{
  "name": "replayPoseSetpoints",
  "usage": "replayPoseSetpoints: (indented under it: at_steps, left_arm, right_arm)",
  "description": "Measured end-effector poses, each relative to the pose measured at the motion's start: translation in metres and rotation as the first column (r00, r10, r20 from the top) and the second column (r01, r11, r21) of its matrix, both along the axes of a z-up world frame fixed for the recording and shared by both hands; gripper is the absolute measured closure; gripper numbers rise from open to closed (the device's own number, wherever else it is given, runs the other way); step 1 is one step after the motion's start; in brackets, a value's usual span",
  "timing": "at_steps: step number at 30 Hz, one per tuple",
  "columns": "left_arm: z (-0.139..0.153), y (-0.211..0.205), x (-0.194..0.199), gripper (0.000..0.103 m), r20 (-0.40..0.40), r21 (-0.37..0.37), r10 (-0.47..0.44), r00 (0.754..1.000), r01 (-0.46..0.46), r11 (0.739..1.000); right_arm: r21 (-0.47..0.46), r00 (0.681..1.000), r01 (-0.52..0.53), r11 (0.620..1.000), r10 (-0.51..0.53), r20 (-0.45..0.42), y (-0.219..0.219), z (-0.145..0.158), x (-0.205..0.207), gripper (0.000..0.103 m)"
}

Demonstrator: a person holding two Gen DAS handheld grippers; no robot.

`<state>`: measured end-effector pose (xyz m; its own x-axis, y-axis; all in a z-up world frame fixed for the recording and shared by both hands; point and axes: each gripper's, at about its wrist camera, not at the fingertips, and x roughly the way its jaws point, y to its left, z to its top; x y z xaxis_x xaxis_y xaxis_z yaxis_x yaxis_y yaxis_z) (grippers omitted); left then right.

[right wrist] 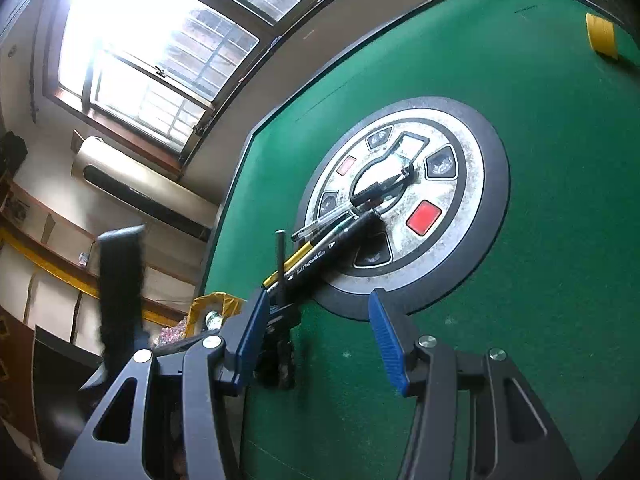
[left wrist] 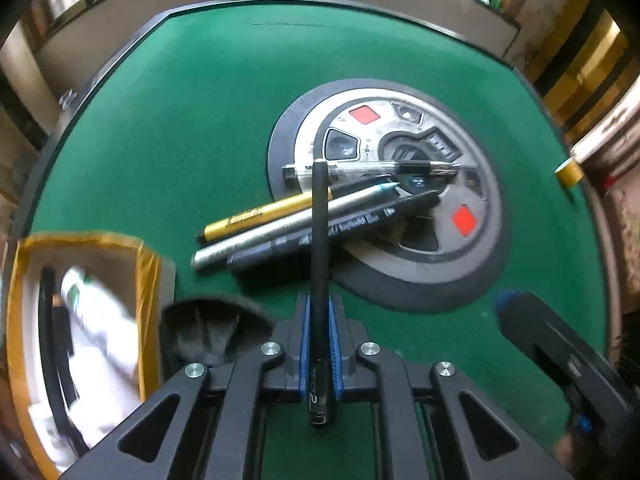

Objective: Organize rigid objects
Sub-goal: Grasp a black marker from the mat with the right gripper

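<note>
My left gripper (left wrist: pixel 319 305) is shut on a slim black pen (left wrist: pixel 319 216), which stands up between the blue pads over the green felt table (left wrist: pixel 200 120). Just beyond it lies a pile of pens: a yellow one (left wrist: pixel 256 215), a silver one (left wrist: pixel 288 225), a dark marker (left wrist: pixel 352 222) and a clear pen (left wrist: pixel 360 168). They rest partly on the round centre panel (left wrist: pixel 472 264). In the right wrist view the same pile (right wrist: pixel 340 236) lies ahead of my right gripper (right wrist: pixel 316 322), which is open with nothing between its pads. The held black pen (right wrist: pixel 281 256) shows beside its left pad.
A cardboard box with yellow tape (left wrist: pixel 146 280) sits at the table's left edge and holds white and dark items. A roll of yellow tape (left wrist: pixel 568 174) lies near the far right rim. A window and shelves lie beyond the table in the right wrist view.
</note>
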<state>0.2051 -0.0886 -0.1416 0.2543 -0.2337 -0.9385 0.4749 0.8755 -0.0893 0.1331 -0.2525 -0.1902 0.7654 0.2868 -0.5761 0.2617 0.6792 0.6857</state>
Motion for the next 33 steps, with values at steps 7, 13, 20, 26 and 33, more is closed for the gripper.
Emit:
replayPoseSetpoints:
  at_steps: [7,13,20,26,33]
  left_arm:
    - [0.038,0.080,-0.051,0.096,-0.069,-0.201,0.053,0.996,-0.066,0.977]
    - [0.064,0.141,-0.077,0.095,-0.004,-0.256,0.128,0.992,-0.125,0.959]
    - [0.064,0.177,-0.083,0.095,0.006,-0.312,0.164,0.987,-0.154,0.938]
    - [0.060,0.189,-0.081,0.095,0.000,-0.313,0.177,0.984,-0.169,0.935]
    - [0.056,0.194,-0.082,0.095,-0.012,-0.324,0.175,0.984,-0.170,0.931]
  right_arm:
    - [-0.018,0.995,-0.097,0.995,0.097,-0.024,0.015,-0.003,0.016,0.051]
    - [-0.339,0.957,-0.290,0.895,0.259,-0.135,0.042,0.036,0.053,0.049]
    - [-0.384,0.909,-0.410,0.828,0.333,-0.252,0.051,0.020,0.107,0.046]
    - [-0.454,0.850,-0.514,0.728,0.361,-0.384,0.059,0.011,0.142,0.046]
    - [-0.472,0.785,-0.614,0.633,0.428,-0.447,0.076,0.000,0.143,0.046]
